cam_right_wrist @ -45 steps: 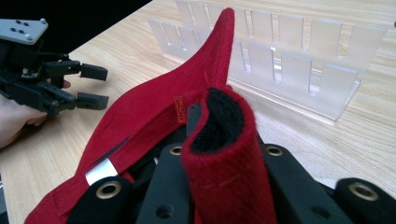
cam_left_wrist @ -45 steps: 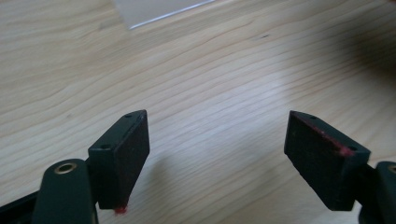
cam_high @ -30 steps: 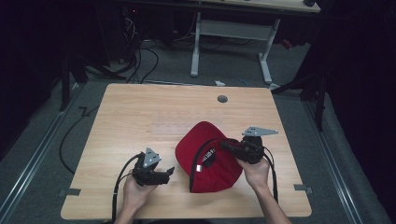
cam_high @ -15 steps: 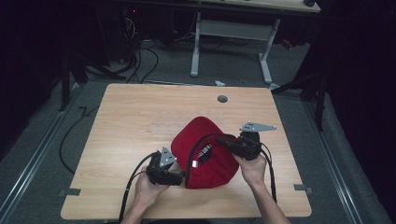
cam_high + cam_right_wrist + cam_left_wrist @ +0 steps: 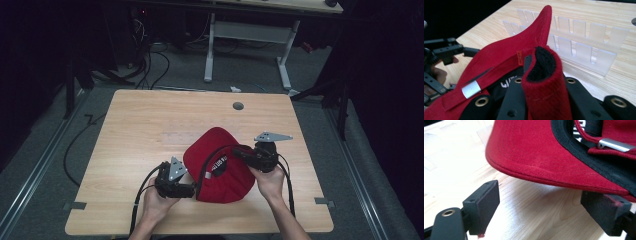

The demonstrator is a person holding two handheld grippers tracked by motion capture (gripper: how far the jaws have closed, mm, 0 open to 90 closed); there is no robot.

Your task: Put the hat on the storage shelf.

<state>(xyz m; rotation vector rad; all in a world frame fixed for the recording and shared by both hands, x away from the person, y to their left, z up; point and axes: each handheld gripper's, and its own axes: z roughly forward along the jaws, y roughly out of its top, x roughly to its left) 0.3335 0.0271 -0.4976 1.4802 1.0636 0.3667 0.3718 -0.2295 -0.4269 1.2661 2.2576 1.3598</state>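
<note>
Dark floor and cables surround a pale wooden table (image 5: 150, 130), which carries the work near its front edge. On it lies a red cap (image 5: 220, 170), inside facing up, its black sweatband and metal strap buckle (image 5: 615, 145) exposed. A clear slotted rack (image 5: 584, 42) stands on the table just behind the cap. At the cap's far side the right gripper (image 5: 240, 152) is pinched tight on a fold of the rear edge, probably to lift that side and keep it steady. Facing it, the left gripper (image 5: 544, 202) has just been opening; its jaws stand spread at the brim's edge, apparently lined up to take it, with no pad yet pressing on the cloth
</note>
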